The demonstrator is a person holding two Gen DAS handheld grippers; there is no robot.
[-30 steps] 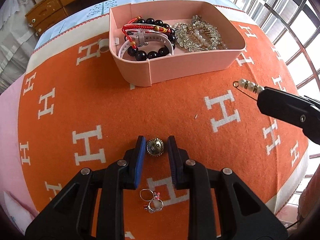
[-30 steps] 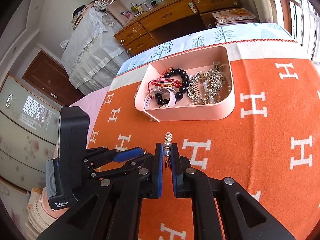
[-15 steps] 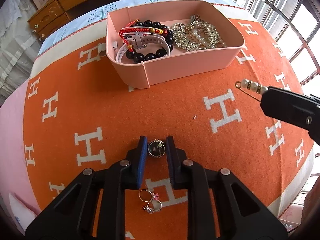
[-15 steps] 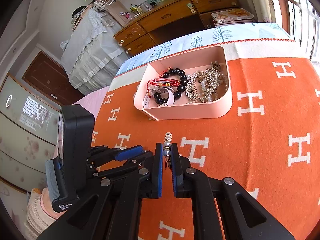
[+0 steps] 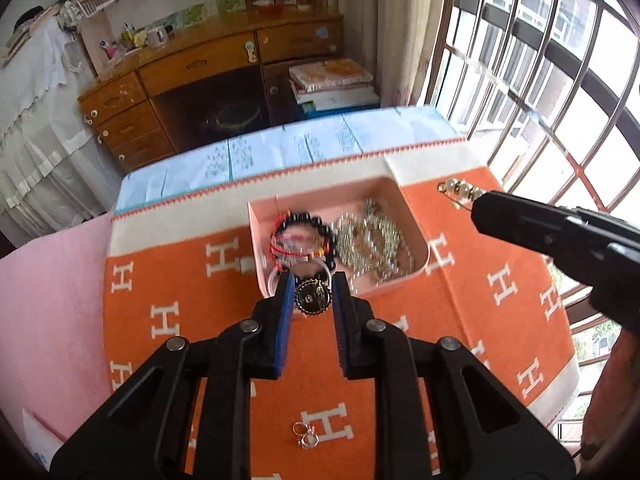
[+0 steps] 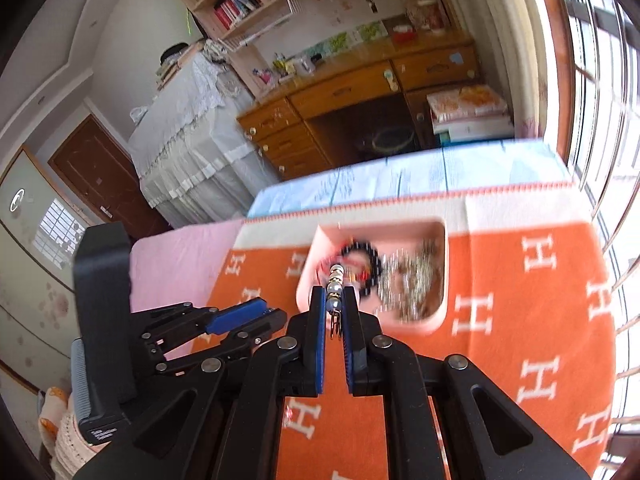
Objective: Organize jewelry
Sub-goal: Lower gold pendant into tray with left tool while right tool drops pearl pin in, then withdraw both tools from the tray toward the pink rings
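Note:
My left gripper [image 5: 312, 298] is shut on a round dark brooch [image 5: 313, 299] and holds it in the air just in front of the pink tray [image 5: 400, 280]. The tray holds bead bracelets [image 5: 300, 236] and silver pearl pieces [image 5: 374, 240]. My right gripper [image 6: 334, 300] is shut on a pearl pin [image 6: 335, 284] and is raised over the orange blanket, near the tray [image 6: 424, 324]. In the left wrist view the right gripper [image 5: 480, 200] shows at right with the pin [image 5: 460, 189] sticking out. Small rings [image 5: 305, 434] lie on the blanket below my left gripper.
The orange H-patterned blanket [image 5: 168, 280] covers the table over a pink cloth [image 5: 48, 300]. A wooden desk [image 5: 208, 68] and a cloth-draped cabinet stand behind. Barred windows [image 5: 560, 80] run along the right side. The left gripper's body [image 6: 104, 320] sits at left in the right wrist view.
My left gripper closed on the brooch, lifted it off the blanket and tilted up toward the tray. My right gripper rose with the pin and moved toward the tray.

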